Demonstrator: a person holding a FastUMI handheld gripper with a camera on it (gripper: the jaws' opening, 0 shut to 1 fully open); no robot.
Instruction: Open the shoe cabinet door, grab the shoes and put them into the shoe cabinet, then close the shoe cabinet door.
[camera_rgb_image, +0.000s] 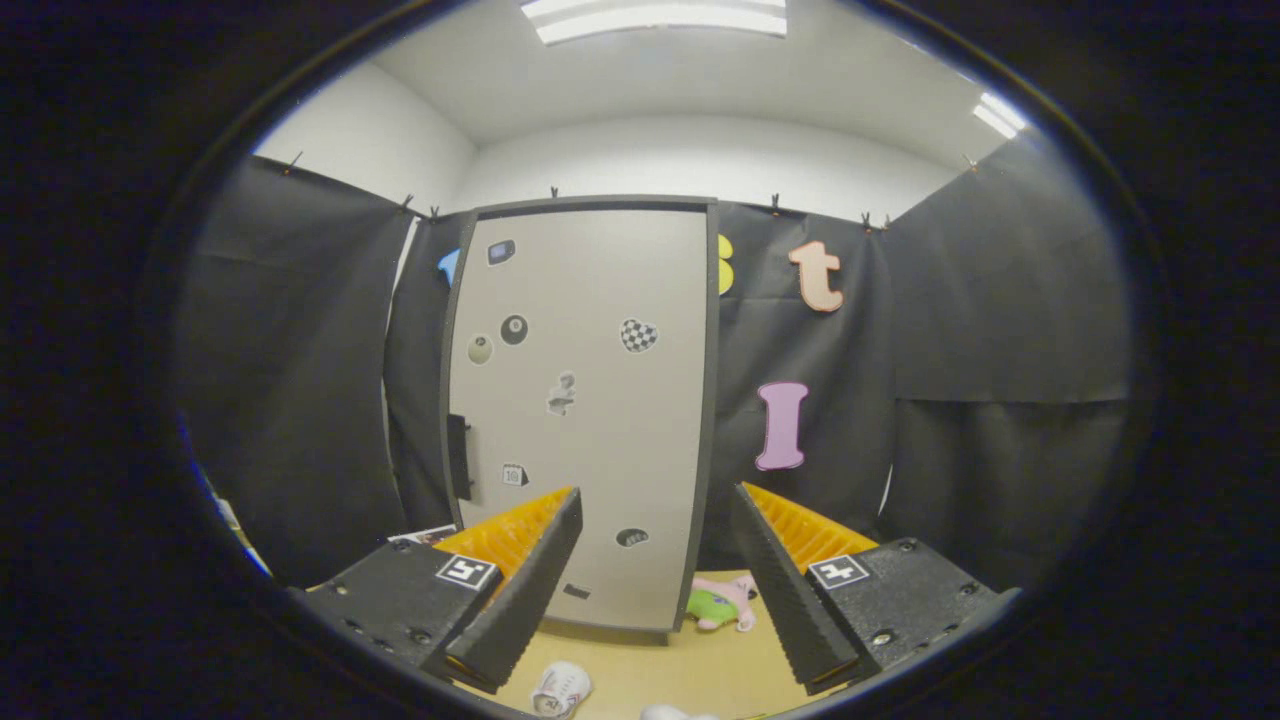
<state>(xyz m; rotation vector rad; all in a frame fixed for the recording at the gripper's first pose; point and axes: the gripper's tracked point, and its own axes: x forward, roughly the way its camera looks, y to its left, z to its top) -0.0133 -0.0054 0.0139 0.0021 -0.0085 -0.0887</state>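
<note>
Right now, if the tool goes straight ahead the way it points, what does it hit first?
Most likely the closed shoe cabinet door, standing beyond the open tool. Nothing lies between the fingers; the white shoe sits low on the floor. Depth is unclear.

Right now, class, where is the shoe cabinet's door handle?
In the gripper view, the dark handle sits on the left edge of the closed cabinet door, just above the left finger of the open gripper.
</note>
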